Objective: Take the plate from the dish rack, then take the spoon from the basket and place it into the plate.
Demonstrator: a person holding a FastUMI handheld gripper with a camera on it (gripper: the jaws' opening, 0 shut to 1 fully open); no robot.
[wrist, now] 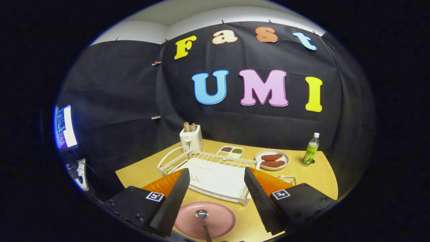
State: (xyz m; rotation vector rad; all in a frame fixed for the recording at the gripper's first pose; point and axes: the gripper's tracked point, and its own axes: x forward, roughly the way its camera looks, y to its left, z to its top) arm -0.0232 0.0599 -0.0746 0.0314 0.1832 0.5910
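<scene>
A pink plate (215,220) lies flat on the wooden table (312,181), low between my fingers. A metal spoon (202,215) rests in the plate, bowl toward the rack, handle running back under me. My gripper (215,193) is open, its fingers (173,201) spread wide on either side of the plate and touching nothing. Just beyond the plate stands the white wire dish rack (215,171), with no plate in it. A bit of a wire basket (287,179) peeks out past the right finger.
Behind the rack stand a white toaster (191,137) with bread, a small divided tray (231,151) of condiments and a plate of brown patties (272,160). A green bottle (310,150) stands at the back right. A monitor (65,127) glows off the table's left.
</scene>
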